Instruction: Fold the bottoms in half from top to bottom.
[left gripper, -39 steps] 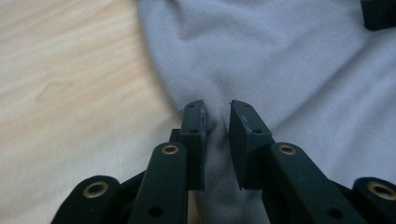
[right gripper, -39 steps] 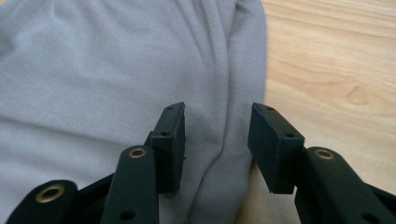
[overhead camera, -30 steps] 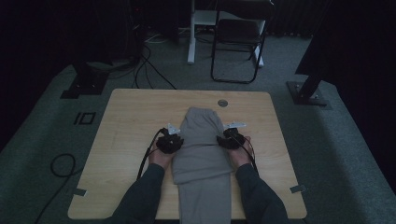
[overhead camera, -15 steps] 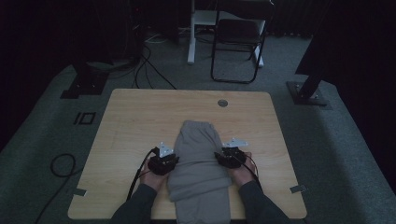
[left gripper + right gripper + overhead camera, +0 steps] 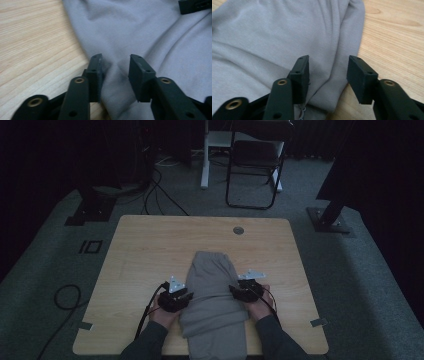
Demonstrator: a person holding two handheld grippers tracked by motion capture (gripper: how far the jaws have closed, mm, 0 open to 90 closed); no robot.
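Black left gripper (image 5: 115, 67): jaws parted, just been opening, fold of grey folded sweatpants (image 5: 214, 295) between them, unclamped. Black right gripper (image 5: 329, 72): jaws apart, opening, astride garment's edge. Garment's long axis runs away from person along light wooden table (image 5: 145, 250), centred between both grippers.

Table (image 5: 150, 245) bare left, right and beyond the cloth (image 5: 212, 290) (grommet (image 5: 238, 230) flush); cloth alone blocks centre.

Garment (image 5: 212, 292) on table (image 5: 150, 245), overhanging near edge; left gripper (image 5: 176, 298), right gripper (image 5: 243, 292) flanking it
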